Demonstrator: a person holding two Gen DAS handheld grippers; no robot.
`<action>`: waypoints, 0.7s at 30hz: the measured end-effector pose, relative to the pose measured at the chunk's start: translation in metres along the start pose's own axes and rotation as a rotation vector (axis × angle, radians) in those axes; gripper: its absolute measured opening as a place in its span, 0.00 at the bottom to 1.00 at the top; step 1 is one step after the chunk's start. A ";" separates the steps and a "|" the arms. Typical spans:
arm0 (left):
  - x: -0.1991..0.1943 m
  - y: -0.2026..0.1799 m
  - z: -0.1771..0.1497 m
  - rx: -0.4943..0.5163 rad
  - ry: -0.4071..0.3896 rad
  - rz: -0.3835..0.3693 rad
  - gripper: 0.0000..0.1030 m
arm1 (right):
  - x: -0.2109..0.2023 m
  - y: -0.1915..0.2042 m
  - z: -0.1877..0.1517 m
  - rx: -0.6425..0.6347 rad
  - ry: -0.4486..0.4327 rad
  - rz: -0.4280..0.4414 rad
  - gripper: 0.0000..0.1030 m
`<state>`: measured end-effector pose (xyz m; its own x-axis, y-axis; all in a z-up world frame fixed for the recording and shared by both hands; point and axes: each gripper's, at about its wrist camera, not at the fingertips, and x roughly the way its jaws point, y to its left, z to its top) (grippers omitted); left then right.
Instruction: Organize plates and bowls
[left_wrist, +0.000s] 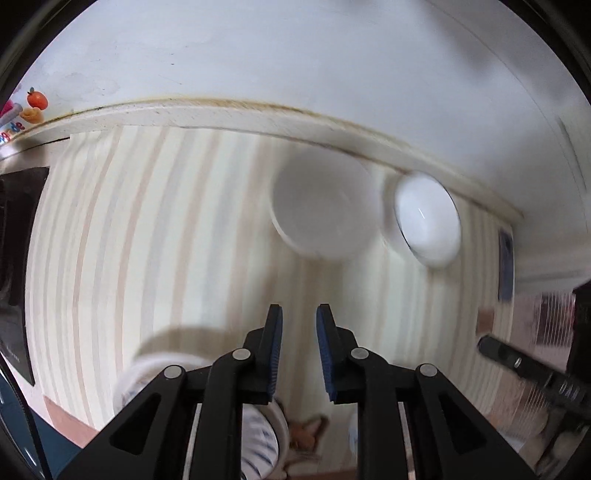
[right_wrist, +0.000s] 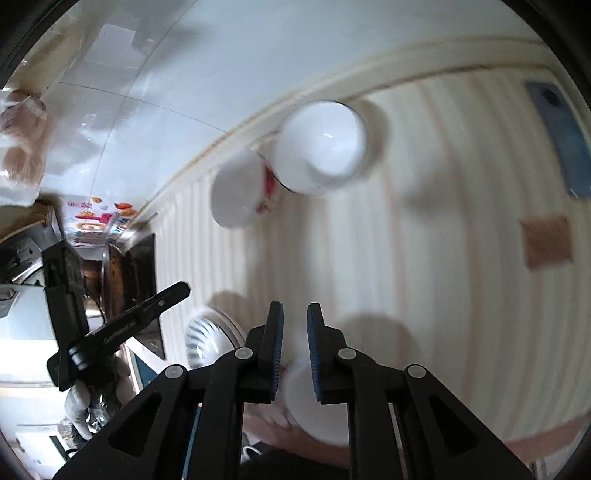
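Nearest the lens in the left wrist view, the left claw (left_wrist: 299, 314) stands with its blue-padded fingers parted by a narrow gap and nothing between them. It hangs above the striped cream worktop (left_wrist: 166, 229). Just under it, at the near edge, sits a white bowl with blue stripes (left_wrist: 258, 439), mostly hidden behind the claw's body.

In the right wrist view, the right claw (right_wrist: 295, 314) is likewise slightly spread and holds nothing. A plain white bowl (right_wrist: 314, 402) lies beneath and just behind its fingertips. Whether the pads touch the rim I cannot tell, since motion blur smears it. The blue-striped bowl (right_wrist: 210, 341) appears to its left, near the worktop's near edge.

At the far edge, by the wall trim, two more pieces sit side by side, touching or nearly so. One is a deep white bowl with a dark rim (right_wrist: 319, 147). The other is a white bowl with a red pattern on its side (right_wrist: 240, 192), blurred too much to read.

Judging by the layout, sorting has barely started: the dishes lie scattered in two pairs, nothing stacked. The next move likely calls for lowering one claw over a near bowl's rim, one finger inside and one outside, then closing firmly before lifting. Glazed ceramic slips easily, so a shallow bite risks a drop.
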<state>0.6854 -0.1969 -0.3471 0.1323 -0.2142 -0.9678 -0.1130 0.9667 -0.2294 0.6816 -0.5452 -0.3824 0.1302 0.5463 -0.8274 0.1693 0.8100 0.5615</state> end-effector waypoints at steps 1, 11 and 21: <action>0.004 0.005 0.007 -0.012 0.006 -0.006 0.17 | 0.010 0.009 0.010 -0.006 0.007 0.010 0.14; 0.064 0.022 0.071 -0.024 0.087 -0.046 0.16 | 0.107 0.053 0.082 0.034 0.042 -0.003 0.14; 0.093 0.015 0.081 0.056 0.135 0.043 0.10 | 0.136 0.056 0.099 0.017 0.022 -0.087 0.14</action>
<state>0.7758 -0.1908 -0.4318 -0.0051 -0.1860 -0.9825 -0.0600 0.9808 -0.1854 0.8053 -0.4464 -0.4625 0.0927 0.4789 -0.8729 0.1957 0.8509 0.4876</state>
